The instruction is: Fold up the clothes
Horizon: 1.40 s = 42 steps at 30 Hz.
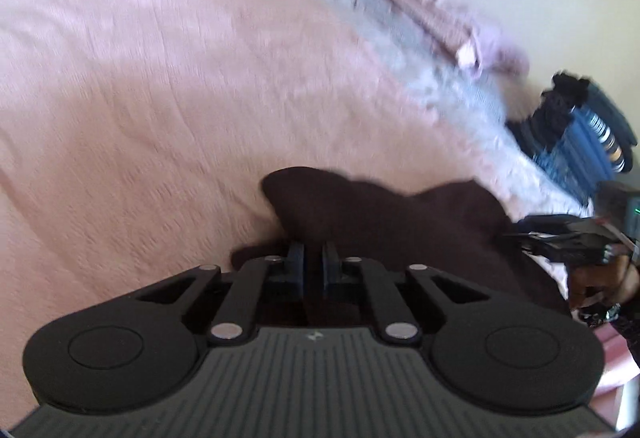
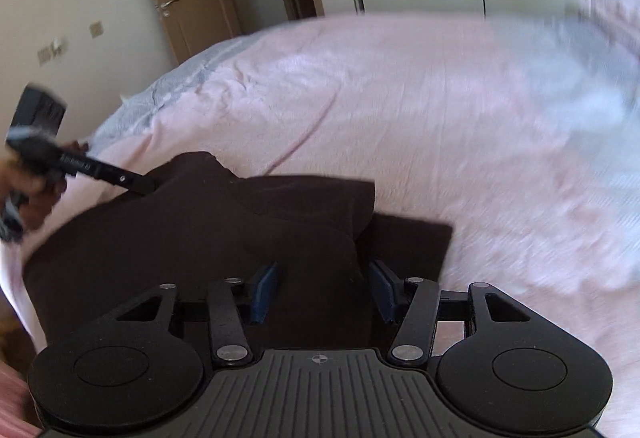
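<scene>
Left wrist view. Item: dark brown garment (image 1: 400, 226), lying on the pink bedspread (image 1: 160, 78), toward the near edge of the bed. Left tool (image 1: 313, 258): jaws pressed nearly together, a fold of the garment running in between them; it reads as a pinch on the cloth. Right tool (image 1: 560, 238) enters at the garment's far right end, with the person's hand (image 1: 600, 286) behind it. Risk, as a judgement: the pinch takes only a thin edge, so a quick pull could slip the cloth out and let the fold collapse. Picture is motion-blurred.

Right wrist view. Same garment (image 2: 200, 238), bunched and doubled over itself near the bed's near edge, a flat layer showing beneath. Right tool (image 2: 324, 294): jaws partly spread, a hump of cloth between the blue pads (image 2: 266, 290); whether the pads press on it cannot be told. Left tool (image 2: 148, 186) touches the garment's far left corner. Risk: if only one end is truly held, the garment would lift unevenly and the crease would skew.
</scene>
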Motion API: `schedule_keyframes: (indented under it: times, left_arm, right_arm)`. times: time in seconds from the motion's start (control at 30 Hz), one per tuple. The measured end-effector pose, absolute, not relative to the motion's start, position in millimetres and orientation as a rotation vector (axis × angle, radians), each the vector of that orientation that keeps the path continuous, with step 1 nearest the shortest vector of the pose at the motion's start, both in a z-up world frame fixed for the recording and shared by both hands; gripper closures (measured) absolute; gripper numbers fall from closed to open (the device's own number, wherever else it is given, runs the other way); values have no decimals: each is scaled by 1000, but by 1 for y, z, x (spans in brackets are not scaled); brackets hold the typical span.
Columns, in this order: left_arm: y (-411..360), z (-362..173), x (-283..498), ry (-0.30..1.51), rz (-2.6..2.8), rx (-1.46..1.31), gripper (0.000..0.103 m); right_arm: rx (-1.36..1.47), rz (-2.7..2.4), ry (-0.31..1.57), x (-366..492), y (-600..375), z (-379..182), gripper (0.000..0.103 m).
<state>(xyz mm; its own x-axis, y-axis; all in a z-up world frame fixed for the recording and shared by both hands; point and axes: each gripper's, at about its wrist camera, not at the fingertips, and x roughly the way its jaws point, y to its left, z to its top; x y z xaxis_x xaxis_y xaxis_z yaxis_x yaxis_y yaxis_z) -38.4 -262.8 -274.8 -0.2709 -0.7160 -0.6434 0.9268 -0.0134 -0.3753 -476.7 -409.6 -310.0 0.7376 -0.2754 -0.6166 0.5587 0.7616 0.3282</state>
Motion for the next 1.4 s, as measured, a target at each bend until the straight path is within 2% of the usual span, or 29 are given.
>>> schedule_keyframes:
  times: [0.03, 0.1, 0.23, 0.27, 0.3, 0.33, 0.37, 0.5, 0.63, 0.73, 0.9, 1.1, 1.2, 1.33, 1.4]
  left_arm:
    - [-255, -270, -37, 868, -1625, 303, 97]
    - [-251, -280, -41, 863, -1610, 336, 97]
    - [-262, -308, -47, 895, -1589, 385, 95]
    - [-262, -307, -47, 892, -1585, 386, 93]
    - [-262, -304, -46, 890, -1580, 384, 91]
    - [-260, -299, -45, 881, -1572, 378, 90]
    - [-257, -292, -43, 858, -1558, 374, 89]
    - [-243, -264, -56, 723, -1580, 394, 90]
    - [-238, -262, -93, 611, -1632, 565, 89]
    - [-242, -283, -120, 579, -1608, 724, 89]
    - [-238, -288, -128, 565, -1567, 740, 89]
    - [-234, -287, -138, 509, -1541, 785, 89]
    - [-232, -285, -142, 479, -1529, 812, 89]
    - [-230, -285, -147, 455, -1517, 835, 89]
    - [-229, -284, -149, 443, -1512, 848, 89]
  right_arm:
    - [559, -458, 556, -473, -416, -309, 87]
    - [537, -424, 531, -462, -419, -304, 87]
    - [493, -458, 613, -444, -432, -321, 87]
    - [513, -472, 611, -445, -439, -324, 84]
    - [509, -510, 597, -450, -438, -319, 76]
    - [503, -551, 581, -455, -435, -314, 57]
    - [497, -592, 565, -460, -433, -308, 53]
    - [351, -620, 478, -472, -400, -279, 52]
    - [327, -513, 540, -455, -378, -298, 52]
    - [343, -518, 691, -441, -375, -330, 52]
    - [245, -578, 627, -452, -326, -302, 52]
    - [254, -515, 675, -472, -271, -327, 52]
    - [270, -557, 638, -485, -256, -318, 52]
    - [113, -518, 639, -489, -223, -312, 51]
    - [26, -492, 676, -486, -211, -316, 48]
